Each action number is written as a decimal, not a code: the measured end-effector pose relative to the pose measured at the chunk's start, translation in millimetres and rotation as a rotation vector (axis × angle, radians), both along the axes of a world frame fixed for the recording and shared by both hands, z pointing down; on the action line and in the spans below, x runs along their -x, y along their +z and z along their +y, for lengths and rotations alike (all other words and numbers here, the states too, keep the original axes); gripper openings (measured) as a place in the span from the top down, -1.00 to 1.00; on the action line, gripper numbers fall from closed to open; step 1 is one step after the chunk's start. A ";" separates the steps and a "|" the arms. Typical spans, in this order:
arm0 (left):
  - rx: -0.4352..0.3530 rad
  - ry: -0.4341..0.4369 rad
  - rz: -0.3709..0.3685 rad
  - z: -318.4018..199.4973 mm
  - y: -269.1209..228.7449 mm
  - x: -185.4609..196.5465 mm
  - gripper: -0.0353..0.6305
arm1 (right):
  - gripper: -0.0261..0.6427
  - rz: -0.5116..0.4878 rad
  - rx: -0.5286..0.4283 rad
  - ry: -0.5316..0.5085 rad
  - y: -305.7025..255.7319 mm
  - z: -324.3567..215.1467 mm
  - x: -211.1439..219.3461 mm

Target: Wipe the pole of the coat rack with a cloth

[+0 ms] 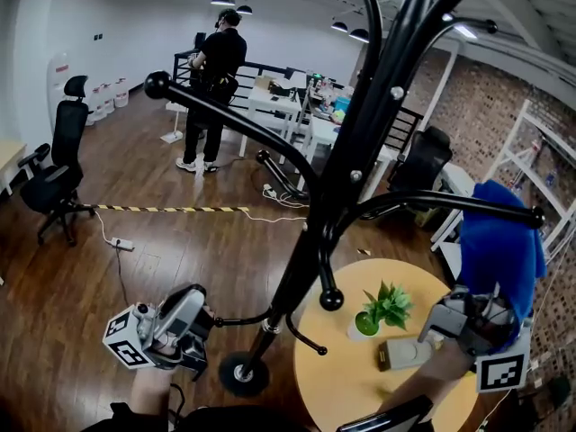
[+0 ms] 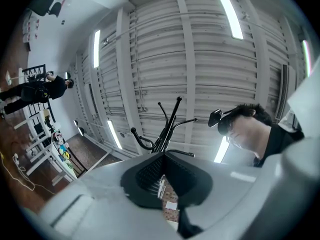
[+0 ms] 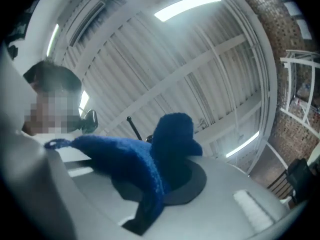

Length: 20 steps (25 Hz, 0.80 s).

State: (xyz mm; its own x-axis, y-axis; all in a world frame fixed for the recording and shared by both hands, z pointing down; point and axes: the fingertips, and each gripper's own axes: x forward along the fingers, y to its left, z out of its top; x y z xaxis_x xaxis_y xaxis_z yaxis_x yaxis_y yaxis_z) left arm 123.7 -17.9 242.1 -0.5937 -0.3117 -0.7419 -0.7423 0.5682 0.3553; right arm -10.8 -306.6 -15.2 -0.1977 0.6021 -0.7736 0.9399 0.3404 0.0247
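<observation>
- The right gripper (image 1: 475, 306) is clamping a fuzzy deep-blue cloth (image 1: 499, 241). In the right gripper view its jaws are closing on the fabric (image 3: 150, 156), which is bunching upward and trailing off to one side.
- The cloth is hanging well apart from the glossy black metal coat rack pole (image 1: 315, 232), over the far edge of the round pale wooden table (image 1: 351, 390). One curved rack arm (image 1: 450, 201) is crossing in front of it, and contact cannot be told.
- The left gripper (image 1: 209, 318) is sitting low beside the rack's round base (image 1: 243, 373), with its jaws drawn narrow and holding nothing.
- Each gripper's cube (image 1: 126, 338) is showing black-and-white square marker patterns.
- A small green potted plant (image 1: 385, 306) is standing on the table.
</observation>
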 end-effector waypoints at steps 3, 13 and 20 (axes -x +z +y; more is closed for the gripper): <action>-0.002 0.019 -0.007 -4.5 -1.6 3.6 0.89 | 0.86 -0.005 -0.009 0.013 1.5 4.2 -4.6; 0.012 0.026 0.011 -17.2 1.6 -0.3 0.89 | 0.87 0.038 -0.173 -0.041 47.2 89.1 4.2; 0.030 0.005 0.031 -24.6 -0.3 -4.4 0.89 | 0.87 0.036 -0.367 0.012 112.9 150.2 15.4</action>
State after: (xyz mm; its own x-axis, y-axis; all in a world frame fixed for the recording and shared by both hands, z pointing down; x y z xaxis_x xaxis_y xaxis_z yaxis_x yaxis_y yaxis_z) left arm 128.1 -42.6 241.8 -0.6147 -0.3363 -0.7135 -0.7340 0.5751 0.3613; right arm -26.2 -156.4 97.7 -0.2296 0.8354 -0.4994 0.9383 0.3263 0.1145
